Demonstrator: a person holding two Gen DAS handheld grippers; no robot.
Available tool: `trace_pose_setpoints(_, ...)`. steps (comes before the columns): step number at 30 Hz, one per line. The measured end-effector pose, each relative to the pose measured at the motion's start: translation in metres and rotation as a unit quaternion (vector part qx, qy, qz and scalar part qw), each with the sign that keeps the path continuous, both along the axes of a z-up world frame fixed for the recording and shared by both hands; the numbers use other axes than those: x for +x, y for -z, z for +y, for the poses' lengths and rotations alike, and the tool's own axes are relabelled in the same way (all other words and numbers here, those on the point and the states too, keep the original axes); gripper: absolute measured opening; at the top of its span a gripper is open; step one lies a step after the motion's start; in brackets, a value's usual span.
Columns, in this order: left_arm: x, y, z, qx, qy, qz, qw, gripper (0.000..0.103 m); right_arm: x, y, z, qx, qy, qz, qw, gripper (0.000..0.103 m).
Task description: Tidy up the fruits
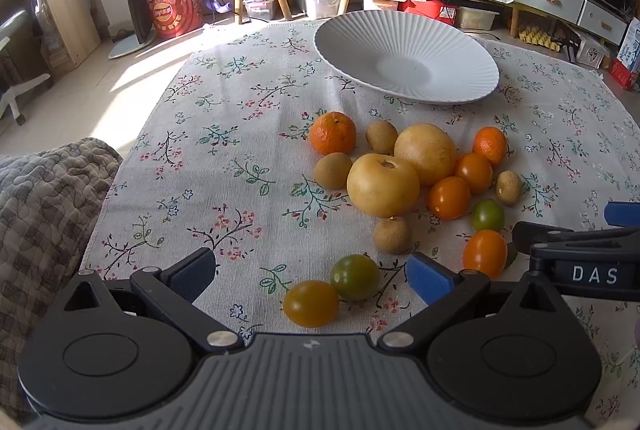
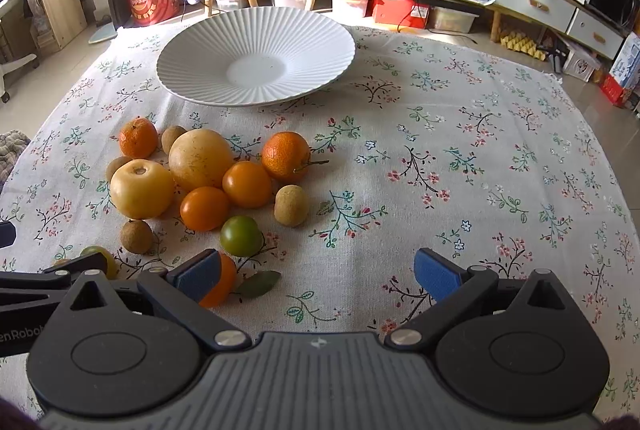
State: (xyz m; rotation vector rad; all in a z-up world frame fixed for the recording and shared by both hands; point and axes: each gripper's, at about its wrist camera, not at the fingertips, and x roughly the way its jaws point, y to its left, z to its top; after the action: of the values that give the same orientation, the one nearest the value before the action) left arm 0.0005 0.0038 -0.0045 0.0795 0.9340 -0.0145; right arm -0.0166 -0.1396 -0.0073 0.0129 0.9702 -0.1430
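Both the left gripper and the right gripper hover with fingers spread wide, gripping nothing. The fruit pile (tangerines, small tomatoes, two yellow pears, brown longans) sits on the floral tablecloth near the empty white ribbed plate.

Right gripper low over worktop, jaws spread wide, nothing between. Orange tomato just behind left pad, leaf beside it. Fruit pile at left: two yellow pears, mandarin, green tomato. White ribbed plate beyond, bare.
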Motion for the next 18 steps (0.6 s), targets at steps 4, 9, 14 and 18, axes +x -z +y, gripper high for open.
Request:
trace_pose_setpoints(4, 0.0001, 0.0007, 0.0003, 0.000, 0.000, 0.000, 1.0000, 0.094, 0.0005, 0.0009, -0.0002, 0.001, 0.001, 0.002, 1.000, 0.103)
trace_pose_setpoints(9, 0.0026, 0.0000, 0.0020, -0.003, -0.005, 0.002, 1.0000, 0.094, 0.0014, -0.0001, 0.0001, 0.001, 0.003, 0.003, 1.000, 0.103)
trace_pose_setpoints(14, 0.0039, -0.0028, 0.0038, -0.002, -0.008, 0.000, 1.0000, 0.094, 0.0009, -0.0020, 0.0002, 0.005, 0.003, 0.000, 1.000, 0.103)
trace_pose_setpoints(18, 0.0032, -0.0035, 0.0046, -0.004, -0.007, 0.002, 1.0000, 0.094, 0.0004, -0.0030, 0.0021, 0.004, 0.001, 0.000, 1.000, 0.103)
